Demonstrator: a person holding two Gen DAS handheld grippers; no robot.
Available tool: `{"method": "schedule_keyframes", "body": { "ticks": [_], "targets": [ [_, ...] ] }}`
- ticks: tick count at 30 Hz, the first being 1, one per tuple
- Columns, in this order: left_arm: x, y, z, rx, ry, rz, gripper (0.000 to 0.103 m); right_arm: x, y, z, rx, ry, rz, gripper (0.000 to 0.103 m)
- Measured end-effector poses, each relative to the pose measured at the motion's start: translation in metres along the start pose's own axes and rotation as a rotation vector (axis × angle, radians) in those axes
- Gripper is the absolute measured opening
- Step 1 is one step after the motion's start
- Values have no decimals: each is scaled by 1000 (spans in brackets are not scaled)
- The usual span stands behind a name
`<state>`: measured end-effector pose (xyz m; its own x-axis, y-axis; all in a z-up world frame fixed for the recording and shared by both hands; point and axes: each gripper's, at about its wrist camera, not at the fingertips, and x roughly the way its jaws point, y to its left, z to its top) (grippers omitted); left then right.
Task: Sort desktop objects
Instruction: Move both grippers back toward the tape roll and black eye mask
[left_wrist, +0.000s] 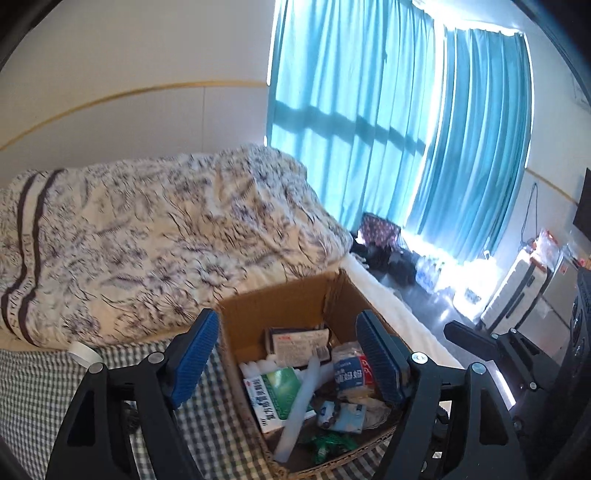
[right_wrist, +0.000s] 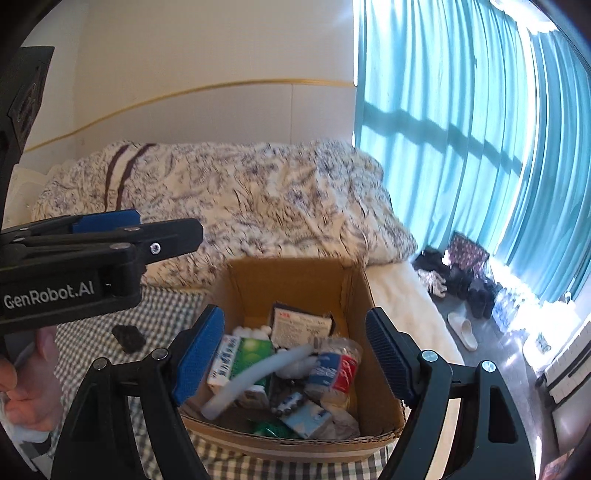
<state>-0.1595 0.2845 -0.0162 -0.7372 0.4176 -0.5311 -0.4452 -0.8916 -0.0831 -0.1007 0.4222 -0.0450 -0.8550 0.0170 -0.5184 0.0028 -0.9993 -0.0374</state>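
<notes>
An open cardboard box (left_wrist: 280, 299) (right_wrist: 295, 280) stands on a checked cloth and holds several items. Among them are a green-and-white carton (left_wrist: 275, 391) (right_wrist: 243, 350), a white tube (left_wrist: 303, 398) (right_wrist: 243, 380), a blue-and-red packet (left_wrist: 351, 373) (right_wrist: 332, 365) and a dark booklet (left_wrist: 299, 343) (right_wrist: 303, 325). My left gripper (left_wrist: 286, 356) hovers over the box, open, with nothing between its blue pads. My right gripper (right_wrist: 293, 352) is likewise open and empty above the box. A white tape roll (left_wrist: 83, 352) and a small black object (right_wrist: 127, 338) lie on the cloth to the left.
A rumpled floral quilt (left_wrist: 166, 236) lies behind the box. Teal curtains (left_wrist: 369, 110) cover the window. On the floor to the right are shoes, a slipper (right_wrist: 463, 332) and a white suitcase (left_wrist: 517, 295). A hand (right_wrist: 29, 369) holds the left gripper's body.
</notes>
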Motion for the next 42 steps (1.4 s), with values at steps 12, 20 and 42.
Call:
{"method": "schedule_keyframes", "body": {
  "ticks": [12, 20, 42],
  "targets": [
    [-96, 65, 17, -64, -147, 72, 82, -48, 54, 35, -43, -100, 47, 82],
    [-144, 120, 8, -92, -211, 179, 83, -65, 77, 50, -37, -145, 77, 85],
    [-162, 229, -35, -185, -206, 363, 97, -20, 193, 45, -87, -95, 261, 90]
  ]
}}
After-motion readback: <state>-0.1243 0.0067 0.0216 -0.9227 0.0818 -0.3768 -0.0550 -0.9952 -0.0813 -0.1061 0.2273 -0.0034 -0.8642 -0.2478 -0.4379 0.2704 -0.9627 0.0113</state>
